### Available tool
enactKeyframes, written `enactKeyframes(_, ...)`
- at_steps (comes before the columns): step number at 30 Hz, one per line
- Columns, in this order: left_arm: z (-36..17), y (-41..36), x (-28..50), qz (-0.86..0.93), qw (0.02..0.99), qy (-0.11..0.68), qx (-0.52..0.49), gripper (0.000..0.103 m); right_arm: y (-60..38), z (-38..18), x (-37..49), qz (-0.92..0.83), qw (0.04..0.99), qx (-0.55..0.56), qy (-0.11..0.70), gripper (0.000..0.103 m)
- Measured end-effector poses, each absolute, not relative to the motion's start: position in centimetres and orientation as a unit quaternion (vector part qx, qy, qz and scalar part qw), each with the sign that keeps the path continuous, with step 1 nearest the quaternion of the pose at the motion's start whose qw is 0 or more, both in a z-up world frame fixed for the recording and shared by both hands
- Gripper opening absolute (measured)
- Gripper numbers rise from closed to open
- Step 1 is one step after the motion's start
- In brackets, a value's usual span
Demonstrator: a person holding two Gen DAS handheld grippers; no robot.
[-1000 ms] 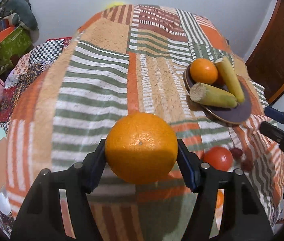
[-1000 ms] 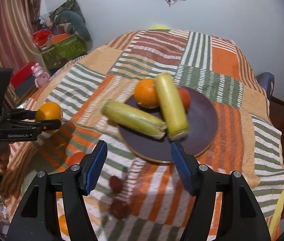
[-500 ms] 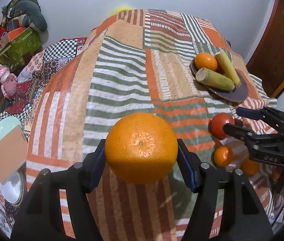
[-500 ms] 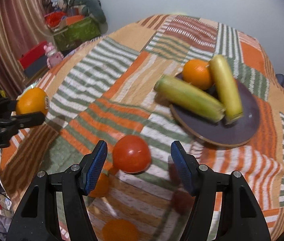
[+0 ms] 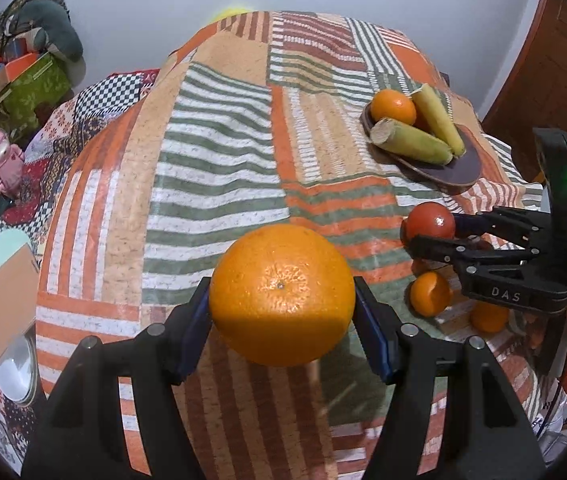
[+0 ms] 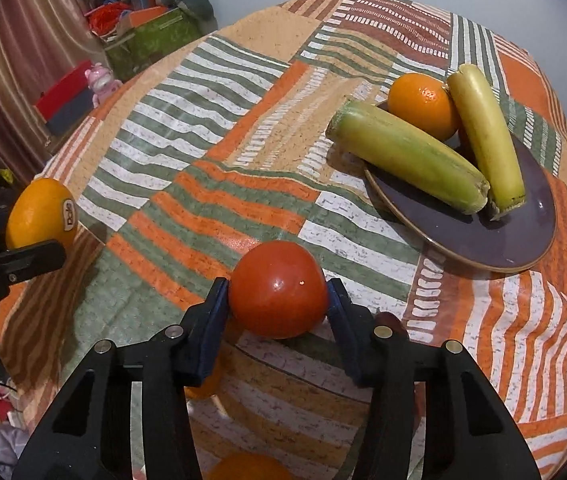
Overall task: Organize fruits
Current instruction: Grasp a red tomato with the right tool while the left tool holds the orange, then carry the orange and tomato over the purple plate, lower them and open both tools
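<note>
Orange-and-green striped patchwork cloth (image 6: 219,168) covers the table. Left gripper (image 5: 281,300): pinching a large orange (image 5: 281,294), held above the cloth. Right gripper (image 6: 278,292): jaws just closed inward, blue pads now against a red tomato (image 6: 278,289). Dark plate (image 6: 523,240): one orange (image 6: 421,104) and two yellow-green corn cobs (image 6: 407,156). Two small oranges (image 5: 429,294) lie on the cloth near the right gripper.

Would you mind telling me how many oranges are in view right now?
4. One orange is held in the left gripper, one sits on the dark plate, and two lie on the tablecloth under the right gripper. Others may be hidden.
</note>
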State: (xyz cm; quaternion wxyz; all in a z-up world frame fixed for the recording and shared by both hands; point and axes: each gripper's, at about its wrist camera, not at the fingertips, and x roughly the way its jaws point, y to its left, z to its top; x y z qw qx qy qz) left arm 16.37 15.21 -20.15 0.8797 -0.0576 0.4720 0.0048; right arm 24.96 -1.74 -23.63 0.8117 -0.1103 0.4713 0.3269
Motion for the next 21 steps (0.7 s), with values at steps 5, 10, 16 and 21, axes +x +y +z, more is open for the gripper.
enactKeyframes(5,-18.8,13.4,17.2,-0.01,0.887,0.46,-0.049,0.066,-3.7,-22.1,24.7,0.326,0.823,-0.091,0.456,0.045)
enactKeyframes(10,-17.5,11.4,18.6,-0.029,0.893,0.446,-0.047,0.066,-6.7,-19.4,25.3,0.312,0.846,-0.08,0.424,0.045)
enactKeyframes(16,-16.2,7.7,21.2,-0.058,0.899,0.432,-0.036,0.066,-11.0,-16.2,26.4,0.279,0.878,-0.073,0.383,0.045)
enactKeyframes(21,-15.8,4.9,23.7,-0.079,0.9,0.428,-0.032,0.066,-13.7,-14.9,27.8,0.256,0.893,-0.073,0.363,0.045)
